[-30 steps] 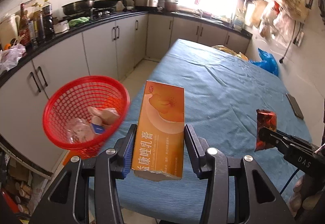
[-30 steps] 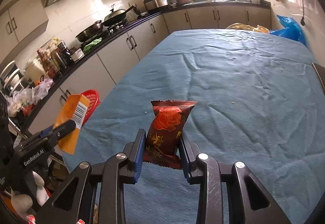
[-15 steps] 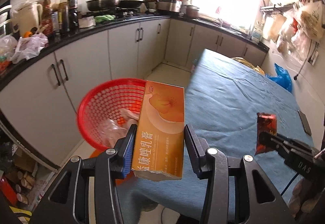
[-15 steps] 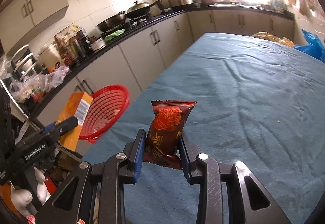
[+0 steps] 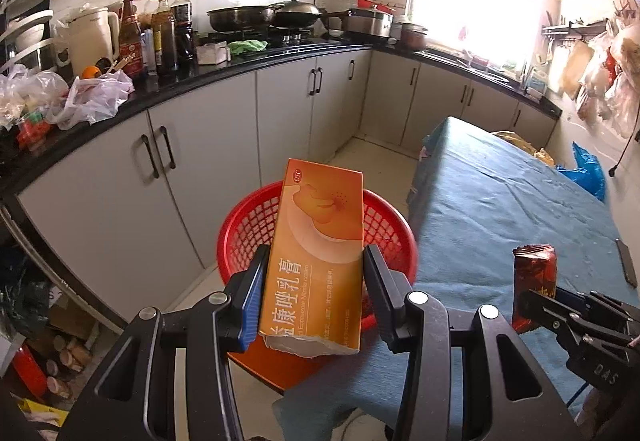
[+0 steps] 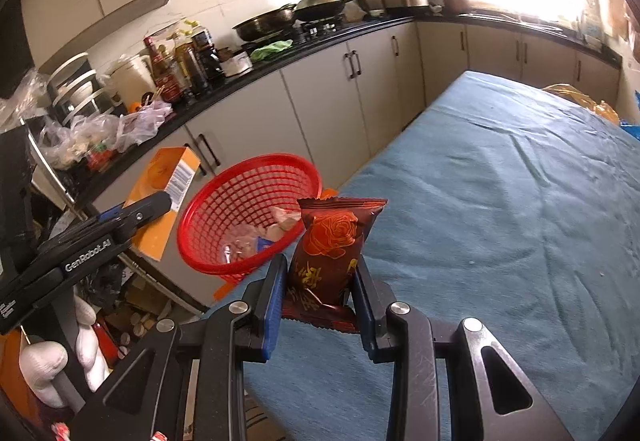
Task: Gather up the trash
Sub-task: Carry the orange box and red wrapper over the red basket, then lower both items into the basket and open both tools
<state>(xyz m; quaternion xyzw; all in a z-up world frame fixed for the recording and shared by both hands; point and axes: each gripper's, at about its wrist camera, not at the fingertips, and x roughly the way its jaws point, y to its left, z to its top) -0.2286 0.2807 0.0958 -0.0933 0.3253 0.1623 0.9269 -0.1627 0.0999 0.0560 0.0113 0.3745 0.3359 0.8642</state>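
Basket half hidden in the left wrist view, behind the orange box held up in front of it; only the red mesh rim and part of the wall visible there. Contents hard to make out in the right wrist view: a few pale crumpled scraps and something blue, not countable with any certainty. Torn, ragged near end on the box. Lower edge of the wrapper tucked behind the pads. Floor clutter under the counter dim and unreadable.

Left gripper tilted downward, clenched on the orange box, pads pressed against both long sides, box upright above the basket. Right gripper likewise angled down, clamped on the dark red snack wrapper, standing upright between the fingers, over the near edge of the blue-clothed table and just beside the basket rim. White-gloved hand low at the left edge of the right wrist view, mostly cut off, wrapped round the left gripper's handle.

Counted: two grippers, each with one piece of trash; one red basket, off the table's corner beside the grey cabinets; one table; two dark pans on the stove; one dark flat object at the far right table edge, partly cut off
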